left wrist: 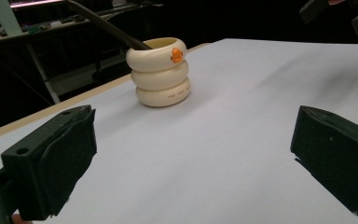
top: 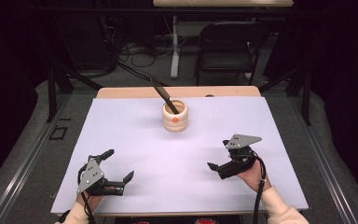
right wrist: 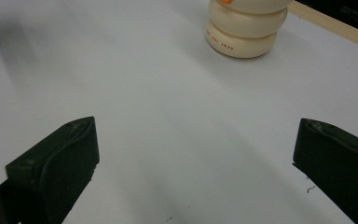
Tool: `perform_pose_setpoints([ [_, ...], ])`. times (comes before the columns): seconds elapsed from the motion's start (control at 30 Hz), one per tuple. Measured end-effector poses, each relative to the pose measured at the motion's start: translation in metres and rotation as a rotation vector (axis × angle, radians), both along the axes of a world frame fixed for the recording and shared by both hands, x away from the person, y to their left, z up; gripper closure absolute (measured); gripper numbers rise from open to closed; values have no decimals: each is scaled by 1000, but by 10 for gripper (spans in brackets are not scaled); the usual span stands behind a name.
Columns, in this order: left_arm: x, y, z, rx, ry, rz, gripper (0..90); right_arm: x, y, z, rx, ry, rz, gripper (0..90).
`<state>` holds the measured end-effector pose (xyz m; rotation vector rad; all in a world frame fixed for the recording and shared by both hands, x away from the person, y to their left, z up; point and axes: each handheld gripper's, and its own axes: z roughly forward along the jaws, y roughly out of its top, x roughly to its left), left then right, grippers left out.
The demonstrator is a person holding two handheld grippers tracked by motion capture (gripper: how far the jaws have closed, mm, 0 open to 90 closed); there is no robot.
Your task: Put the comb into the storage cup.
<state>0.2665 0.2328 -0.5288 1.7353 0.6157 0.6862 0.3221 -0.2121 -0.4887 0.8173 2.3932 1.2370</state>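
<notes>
A cream ringed pot (top: 175,115) with a small orange mark stands on the white sheet near the table's far middle. A dark stick-like utensil (top: 163,95) leans out of it toward the back left. The left gripper view has the pot (left wrist: 160,71) ahead with the utensil (left wrist: 106,25) slanting up left. In the right gripper view the pot's lower rings (right wrist: 245,31) sit at the top. My left gripper (top: 118,165) rests at the near left, open and empty. My right gripper (top: 218,153) rests at the near right, open and empty.
A white sheet (top: 135,140) covers most of the wooden table, whose bare strip (top: 121,92) runs along the far edge. Behind the table stand a black folding chair (top: 227,49) and a white table leg (top: 174,46), with cables on the floor.
</notes>
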Motion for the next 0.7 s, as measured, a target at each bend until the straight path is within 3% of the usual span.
perform_pose_setpoints([
  [0.7, -1, 0, 0, 3, 1, 0, 1, -28, -21, -16, 25, -43, -55, 0],
])
